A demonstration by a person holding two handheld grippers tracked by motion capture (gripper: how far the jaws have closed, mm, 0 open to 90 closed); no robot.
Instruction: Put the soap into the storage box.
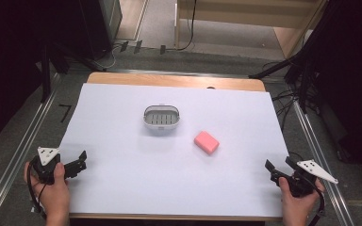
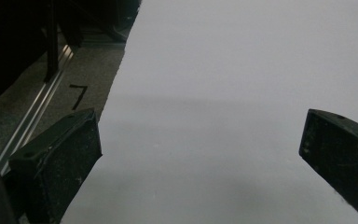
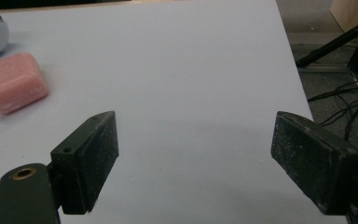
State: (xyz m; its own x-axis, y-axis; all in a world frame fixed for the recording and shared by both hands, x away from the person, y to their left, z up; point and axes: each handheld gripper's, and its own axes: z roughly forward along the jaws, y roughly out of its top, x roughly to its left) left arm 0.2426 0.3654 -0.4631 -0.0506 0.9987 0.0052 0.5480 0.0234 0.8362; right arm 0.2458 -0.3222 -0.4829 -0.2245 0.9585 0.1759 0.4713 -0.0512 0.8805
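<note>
— Where do we stand?
— We hold the left gripper (image 1: 81,161) at the table's (image 1: 122,188) near-left corner, the right gripper (image 1: 278,168) near-right, both jaws wide, empty; the pink soap (image 1: 206,141) lies mid-table, just beside the grey dish (image 1: 161,117)

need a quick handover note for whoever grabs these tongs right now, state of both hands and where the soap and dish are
Left tongs: open, holding nothing, at the near left edge of the white sheet.
Right tongs: open, holding nothing, at the near right edge.
Pink soap bar: lies flat on the sheet, right of centre, nearer the right tongs.
Grey soap dish: sits mid-table, behind and left of the soap, apart from it, nothing in it.
Done: nothing yet; both things untouched.
Left: likely pick up the soap and set it in the dish.
</note>
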